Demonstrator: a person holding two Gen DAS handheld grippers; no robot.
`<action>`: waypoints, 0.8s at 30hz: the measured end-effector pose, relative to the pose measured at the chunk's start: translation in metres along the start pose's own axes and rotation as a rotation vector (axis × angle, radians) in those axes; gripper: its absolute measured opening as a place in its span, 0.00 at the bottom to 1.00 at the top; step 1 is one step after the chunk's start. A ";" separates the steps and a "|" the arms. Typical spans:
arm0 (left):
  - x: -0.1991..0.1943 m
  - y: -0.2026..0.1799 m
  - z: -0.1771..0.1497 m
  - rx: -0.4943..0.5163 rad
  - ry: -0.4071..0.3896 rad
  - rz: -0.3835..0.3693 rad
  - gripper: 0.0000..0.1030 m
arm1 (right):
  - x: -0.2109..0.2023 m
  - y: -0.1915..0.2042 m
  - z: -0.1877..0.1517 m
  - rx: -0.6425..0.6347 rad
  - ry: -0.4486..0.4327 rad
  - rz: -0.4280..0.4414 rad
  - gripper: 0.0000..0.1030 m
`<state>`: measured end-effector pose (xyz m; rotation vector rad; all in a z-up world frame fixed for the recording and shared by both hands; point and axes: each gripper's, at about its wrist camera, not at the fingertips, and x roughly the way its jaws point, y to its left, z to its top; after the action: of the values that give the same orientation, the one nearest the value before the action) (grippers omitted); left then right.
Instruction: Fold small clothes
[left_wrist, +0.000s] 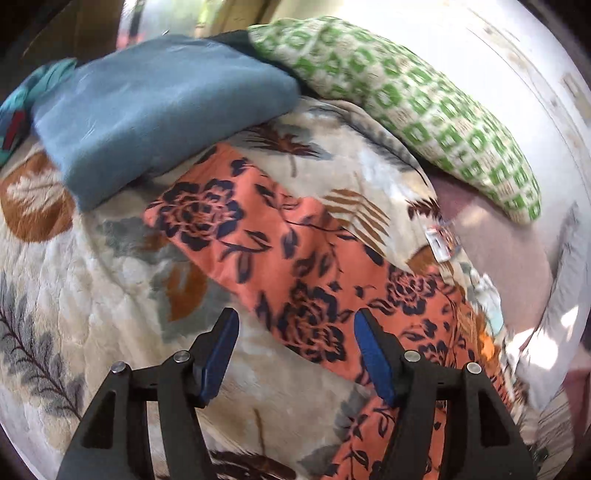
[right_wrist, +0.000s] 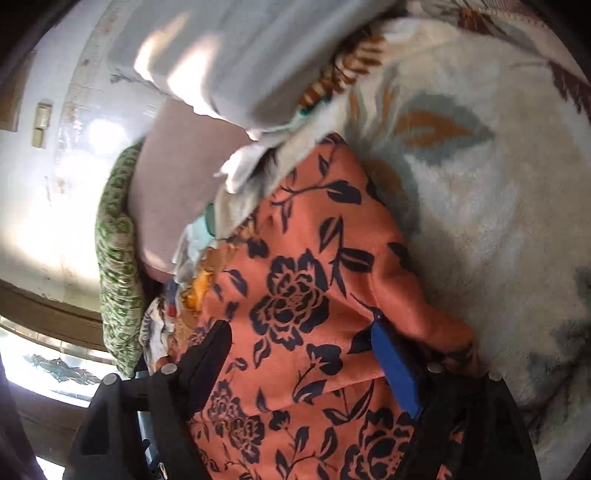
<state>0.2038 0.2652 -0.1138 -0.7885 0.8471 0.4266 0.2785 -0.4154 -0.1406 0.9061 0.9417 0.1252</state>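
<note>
Cloth (left_wrist: 295, 258) – orange, dark flowers – lies on the blanket-covered bed (left_wrist: 74, 295). Left gripper (left_wrist: 295, 332) spread above it, empty; right gripper (right_wrist: 303, 343) spread, cloth between its fingers, unpinched.

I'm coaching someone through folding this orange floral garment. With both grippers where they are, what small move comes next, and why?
Probably close the right gripper on the orange floral garment. Its jaws stand open with the cloth bunched between them, while the left gripper hangs open above the blanket at the garment's edge, gripping nothing, so no fold can start yet.
</note>
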 end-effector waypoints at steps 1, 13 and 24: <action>0.002 0.015 0.008 -0.047 -0.011 0.001 0.64 | -0.006 0.008 -0.004 -0.023 0.018 -0.035 0.80; 0.037 0.085 0.044 -0.385 0.066 -0.224 0.64 | -0.045 0.027 -0.112 -0.211 0.056 -0.052 0.80; 0.034 0.045 0.065 -0.204 0.033 -0.004 0.03 | -0.046 0.012 -0.111 -0.183 0.074 -0.027 0.80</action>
<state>0.2291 0.3446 -0.1337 -0.9871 0.8416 0.5029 0.1716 -0.3608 -0.1318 0.7231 0.9942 0.2195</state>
